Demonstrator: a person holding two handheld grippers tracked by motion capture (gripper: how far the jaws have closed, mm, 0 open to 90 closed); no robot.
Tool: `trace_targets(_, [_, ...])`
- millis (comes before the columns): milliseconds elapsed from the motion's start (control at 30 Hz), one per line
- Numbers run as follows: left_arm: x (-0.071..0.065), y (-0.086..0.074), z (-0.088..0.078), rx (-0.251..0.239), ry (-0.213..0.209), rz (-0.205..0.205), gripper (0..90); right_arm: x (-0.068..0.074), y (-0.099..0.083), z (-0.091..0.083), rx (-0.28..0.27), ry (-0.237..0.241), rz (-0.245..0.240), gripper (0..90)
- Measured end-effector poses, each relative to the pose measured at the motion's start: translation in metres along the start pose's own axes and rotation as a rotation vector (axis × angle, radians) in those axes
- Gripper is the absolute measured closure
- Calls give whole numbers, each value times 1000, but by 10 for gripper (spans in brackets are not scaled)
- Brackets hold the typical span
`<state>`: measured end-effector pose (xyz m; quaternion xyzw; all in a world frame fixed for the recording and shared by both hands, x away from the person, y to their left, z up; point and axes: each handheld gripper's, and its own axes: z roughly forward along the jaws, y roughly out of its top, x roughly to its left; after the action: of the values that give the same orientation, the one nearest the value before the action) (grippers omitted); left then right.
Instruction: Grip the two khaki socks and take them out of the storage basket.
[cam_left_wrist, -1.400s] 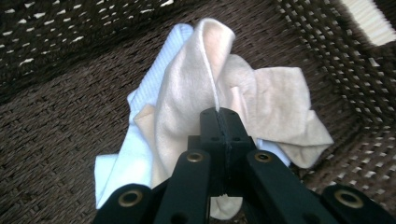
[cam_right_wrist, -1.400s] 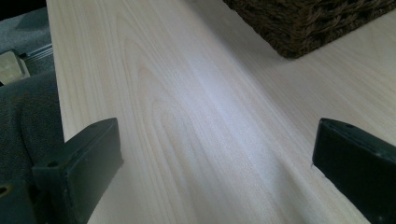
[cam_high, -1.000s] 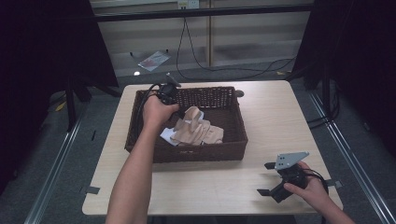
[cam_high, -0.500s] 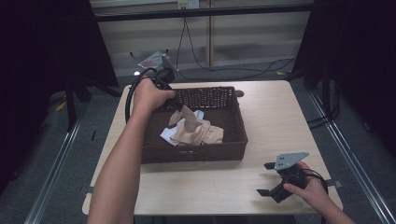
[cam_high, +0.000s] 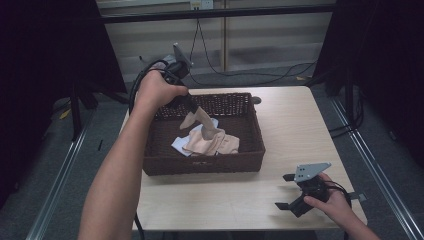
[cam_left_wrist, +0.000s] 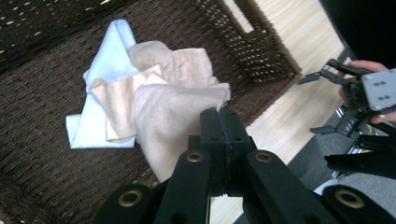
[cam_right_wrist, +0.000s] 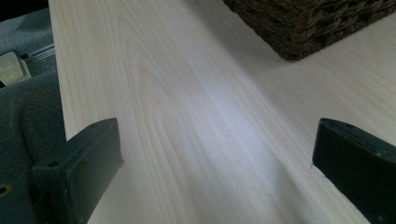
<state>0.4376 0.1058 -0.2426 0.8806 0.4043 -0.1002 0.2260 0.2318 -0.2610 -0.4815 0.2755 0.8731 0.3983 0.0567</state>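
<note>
I'm seeing the beige cloth (cam_high: 210, 140) lying on the pale blue cloth (cam_high: 181, 145) in the dark wicker basket (cam_high: 200, 164), sitting on the light wooden table (cam_high: 290, 130).

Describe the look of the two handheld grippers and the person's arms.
Both the left gripper and the right gripper are black with two blocky jaws, brass-coloured pivot pins and a grey three-cornered plate on top. A black cable loops from the left one. The forearms are bare, with no sleeves visible.

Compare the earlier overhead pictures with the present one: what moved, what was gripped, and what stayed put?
The left gripper, shut on the beige cloth, has risen, drawing one end up out of the basket. The blue cloth, basket and right gripper stayed put.
</note>
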Motion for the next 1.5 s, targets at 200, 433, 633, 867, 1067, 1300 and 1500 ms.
trace_targets(200, [-10,1,-11,-9,-15,19,899,0,0,0,-1,1,0,9])
trace_targets(433, [-23,1,-23,2,-26,55,899,0,0,-1,-3,0,1,9])
trace_targets(633, [-31,1,-33,10,-30,82,899,0,0,-1,-3,0,2,9])
trace_targets(867, [-39,-4,-39,5,-40,114,898,0,1,-1,-2,2,2,9])
trace_targets(1067, [-43,-8,-38,19,-49,145,898,1,1,-1,-3,2,1,9])
trace_targets(1300, [-51,-16,-35,44,-61,184,898,0,1,-1,-4,-2,-3,9])
trace_targets(1500, [-57,-22,-31,51,-83,214,897,1,1,-1,-3,-2,-4,9])
